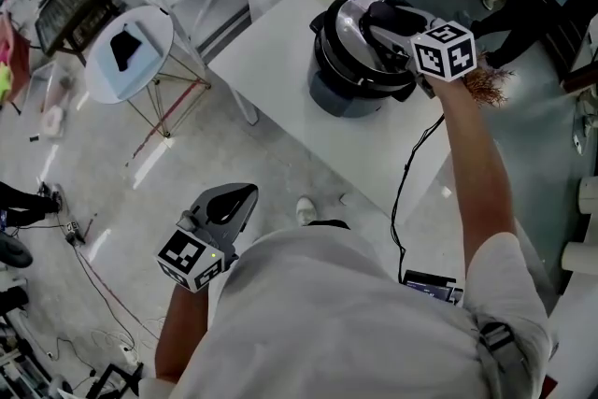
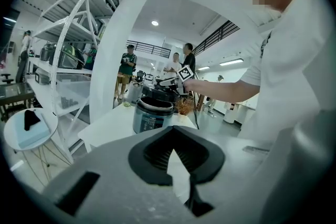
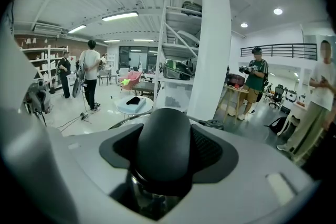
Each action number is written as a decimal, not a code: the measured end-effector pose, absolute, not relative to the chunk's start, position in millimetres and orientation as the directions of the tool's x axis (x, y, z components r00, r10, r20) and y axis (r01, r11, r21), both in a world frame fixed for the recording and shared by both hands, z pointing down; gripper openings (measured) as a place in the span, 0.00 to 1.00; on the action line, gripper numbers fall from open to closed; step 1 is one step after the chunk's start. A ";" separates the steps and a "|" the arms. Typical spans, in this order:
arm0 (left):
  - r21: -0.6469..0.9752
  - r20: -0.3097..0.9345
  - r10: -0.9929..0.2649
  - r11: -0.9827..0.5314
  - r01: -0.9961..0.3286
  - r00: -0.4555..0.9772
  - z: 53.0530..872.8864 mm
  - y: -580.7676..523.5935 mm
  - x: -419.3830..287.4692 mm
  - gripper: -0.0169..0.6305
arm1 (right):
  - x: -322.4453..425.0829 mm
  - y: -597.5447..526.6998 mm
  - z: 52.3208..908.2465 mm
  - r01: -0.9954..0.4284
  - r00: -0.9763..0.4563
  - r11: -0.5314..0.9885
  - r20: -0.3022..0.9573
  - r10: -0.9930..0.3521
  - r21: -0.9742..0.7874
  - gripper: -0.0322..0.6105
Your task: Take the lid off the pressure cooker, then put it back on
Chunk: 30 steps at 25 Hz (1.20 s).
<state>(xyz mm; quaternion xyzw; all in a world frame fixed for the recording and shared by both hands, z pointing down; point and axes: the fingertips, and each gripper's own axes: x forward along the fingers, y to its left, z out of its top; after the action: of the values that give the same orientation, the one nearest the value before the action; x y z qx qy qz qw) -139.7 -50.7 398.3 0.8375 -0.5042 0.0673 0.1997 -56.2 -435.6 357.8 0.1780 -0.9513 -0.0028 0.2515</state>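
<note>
Hidden: pot's inside, under the lid.
Lid: lifted just over the pot on the table, handle running into the right hand-held gripper, which is clamped on it.
Left hand-held gripper: closed, empty.

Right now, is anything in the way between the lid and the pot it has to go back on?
Nothing that I can see. The right gripper holds the lid by its handle just above the pot, and the gap between them looks clear. The dried plant stands beside the pot.
</note>
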 end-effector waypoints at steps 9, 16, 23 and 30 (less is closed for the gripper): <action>0.262 0.304 -0.796 -0.458 -0.850 0.523 394.9 -28.8 -136.8 0.04 | -31.1 -407.1 331.6 -0.366 -0.805 0.924 0.460 -0.376 0.114 0.51; 0.259 0.303 -0.764 -0.510 -0.820 0.570 395.2 -16.3 -132.1 0.04 | -2.5 -386.4 319.5 -0.411 -0.790 0.904 0.449 -0.418 0.120 0.51; 0.261 0.296 -0.725 -0.565 -0.783 0.622 396.2 -14.6 -126.1 0.04 | 33.7 -365.0 316.4 -0.457 -0.765 0.882 0.454 -0.458 0.120 0.51; 0.258 0.288 -0.676 -0.628 -0.735 0.678 396.9 -5.0 -97.8 0.04 | 93.4 -334.2 319.5 -0.519 -0.726 0.846 0.458 -0.512 0.123 0.51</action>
<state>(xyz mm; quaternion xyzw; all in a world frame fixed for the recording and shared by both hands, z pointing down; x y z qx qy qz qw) -97.8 -5.0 396.9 0.8983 -0.3925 0.0821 0.1795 93.4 -334.2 319.5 0.2774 -0.9291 0.0068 0.2446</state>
